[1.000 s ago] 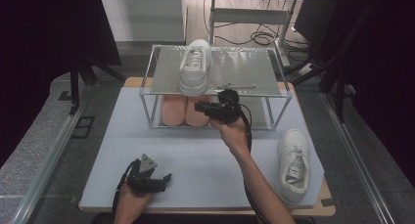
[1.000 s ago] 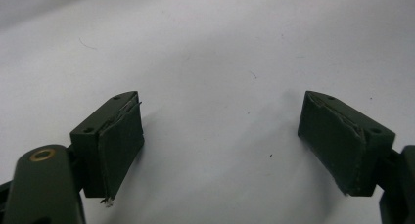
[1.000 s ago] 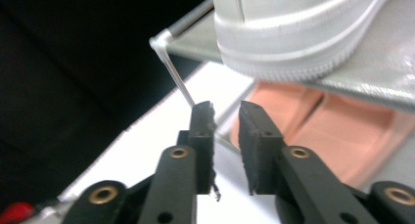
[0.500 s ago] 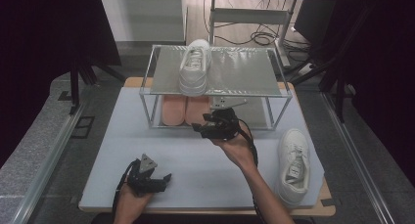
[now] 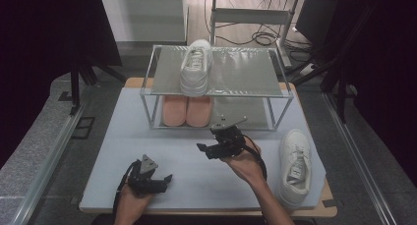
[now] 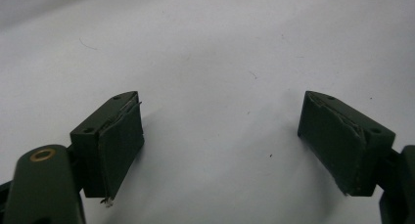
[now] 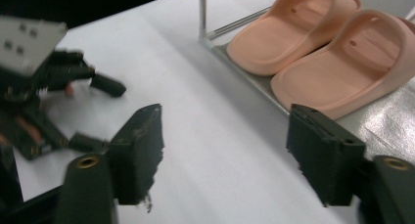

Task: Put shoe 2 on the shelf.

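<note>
Looking down on a pale grey table mat (image 5: 113,151) ringed by dark curtains, with a two-tier wire shoe rack (image 5: 275,75) standing at upper centre of the high view. Seeing one white sneaker (image 5: 195,68) lying on the top shelf and a pair of pink slides (image 5: 187,111) sitting side by side on the bottom shelf, toes toward the camera. Finding the right gripper (image 5: 205,151) hanging just below the rack's front edge at centre frame, having just been opening, jaws now standing wide apart and nothing between them. Noting the left gripper (image 5: 164,182) resting on the mat at lower left, jaws likewise spread and empty, bare mat showing between them in the left gripper view. Judging the step in hand to be backing away from the slides and turning toward the second white sneaker (image 5: 295,166) lying near the mat's lower right edge, well apart from both grippers. Doing that well probably meaning keeping the jaws wide, clearing the rack's front rail, swinging round to face the sneaker, and closing across its collar or heel, not the soft toe. Seeing, in the right gripper view, the slides at upper right, beyond the right-hand jaw and apart from it, not within the gap.
</note>
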Demonstrator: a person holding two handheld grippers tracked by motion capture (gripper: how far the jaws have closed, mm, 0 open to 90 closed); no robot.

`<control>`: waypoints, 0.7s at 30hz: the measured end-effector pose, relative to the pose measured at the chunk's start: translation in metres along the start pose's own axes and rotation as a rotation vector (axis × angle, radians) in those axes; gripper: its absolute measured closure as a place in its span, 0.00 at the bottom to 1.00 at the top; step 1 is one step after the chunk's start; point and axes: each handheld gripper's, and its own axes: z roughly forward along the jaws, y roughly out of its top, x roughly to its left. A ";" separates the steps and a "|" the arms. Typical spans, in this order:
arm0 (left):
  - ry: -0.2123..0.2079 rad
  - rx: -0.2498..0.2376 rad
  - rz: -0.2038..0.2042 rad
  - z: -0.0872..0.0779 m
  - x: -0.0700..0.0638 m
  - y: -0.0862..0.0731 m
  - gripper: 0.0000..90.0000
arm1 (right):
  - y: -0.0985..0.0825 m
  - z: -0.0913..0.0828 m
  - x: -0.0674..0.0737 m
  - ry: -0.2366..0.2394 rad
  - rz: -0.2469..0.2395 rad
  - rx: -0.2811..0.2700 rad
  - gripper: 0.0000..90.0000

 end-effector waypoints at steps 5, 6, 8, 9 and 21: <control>0.001 0.000 0.002 0.000 0.000 0.000 0.19 | -0.012 -0.004 0.005 0.017 -0.009 0.037 0.24; 0.001 0.000 0.002 0.000 0.000 0.000 0.19 | -0.013 -0.005 0.006 0.016 -0.009 0.042 0.23; 0.000 0.000 0.001 0.000 0.000 0.000 0.19 | -0.018 -0.007 0.007 0.015 -0.007 0.052 0.22; 0.000 0.001 0.001 0.000 0.000 0.000 0.19 | -0.020 -0.009 0.006 0.014 -0.002 0.053 0.21; -0.001 0.006 0.006 0.000 0.001 0.000 0.19 | -0.043 -0.031 0.003 -0.014 0.068 0.127 0.15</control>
